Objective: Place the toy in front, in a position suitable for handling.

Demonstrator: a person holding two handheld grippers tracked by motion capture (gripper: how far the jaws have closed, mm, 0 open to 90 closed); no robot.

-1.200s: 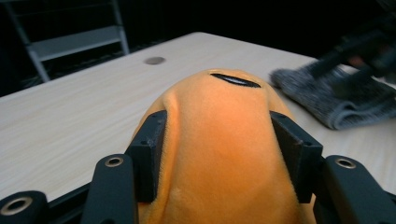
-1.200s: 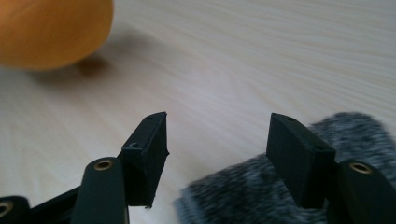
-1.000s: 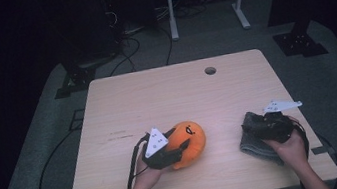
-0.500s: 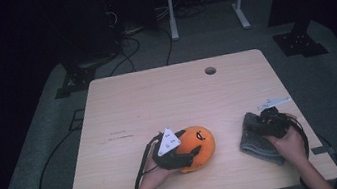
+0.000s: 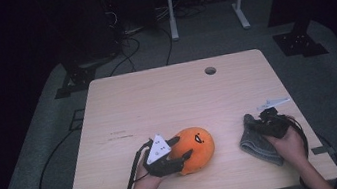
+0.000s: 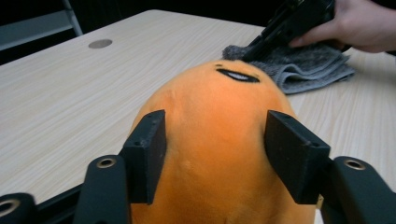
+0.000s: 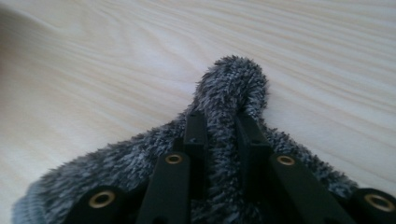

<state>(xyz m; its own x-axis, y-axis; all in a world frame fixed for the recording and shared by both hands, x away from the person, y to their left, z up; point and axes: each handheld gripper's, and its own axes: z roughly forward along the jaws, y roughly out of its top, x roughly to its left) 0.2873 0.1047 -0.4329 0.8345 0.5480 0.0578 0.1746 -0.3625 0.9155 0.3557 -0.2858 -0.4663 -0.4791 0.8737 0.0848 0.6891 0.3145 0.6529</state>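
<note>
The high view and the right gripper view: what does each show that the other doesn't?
The high view alone shows the round orange plush toy with a stitched face held in the left gripper, the hole in the tabletop and the dark floor with cables. The right gripper view alone shows, close up, a pinched ridge of pile bulging past the right gripper, whose jaws have just closed on it. Both show the fuzzy grey cloth on the pale wooden table.

Both grippers are black. The left gripper [image 5: 178,154] carries a grey three-cornered plate and trails a black cable. The right gripper [image 7: 223,122] shows brass-ringed screw holes along its jaws; forearms are bare.
</note>
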